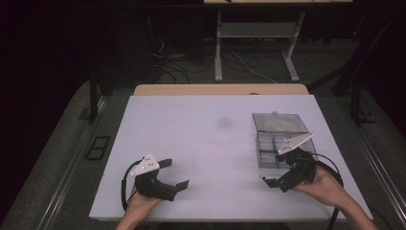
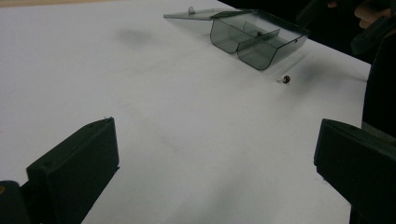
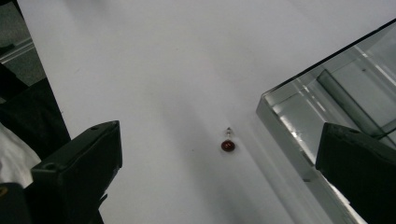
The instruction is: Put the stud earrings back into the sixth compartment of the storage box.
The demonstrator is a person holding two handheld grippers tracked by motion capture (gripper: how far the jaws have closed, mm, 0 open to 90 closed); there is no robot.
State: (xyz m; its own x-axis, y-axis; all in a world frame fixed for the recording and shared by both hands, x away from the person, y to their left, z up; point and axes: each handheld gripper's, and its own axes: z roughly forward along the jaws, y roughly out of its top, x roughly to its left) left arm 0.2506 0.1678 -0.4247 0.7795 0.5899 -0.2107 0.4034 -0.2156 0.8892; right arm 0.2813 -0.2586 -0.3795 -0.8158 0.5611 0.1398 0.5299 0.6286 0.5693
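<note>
A smoky clear plastic box with inner dividers stands on the right half of the white table. Its lid lies folded open behind it. A tiny dark red bead with a short pin lies on the table just off the box's near corner. My right gripper hovers by that corner, open, and the bead sits on the table in the gap between its jaws. My left gripper is at the front left, open and empty, pointed across at the box and the bead.
A faint grey smudge marks the table's middle. Past the far edge there is a wooden strip, then the floor with table legs and cables. A person's hands hold both grippers at the front edge.
</note>
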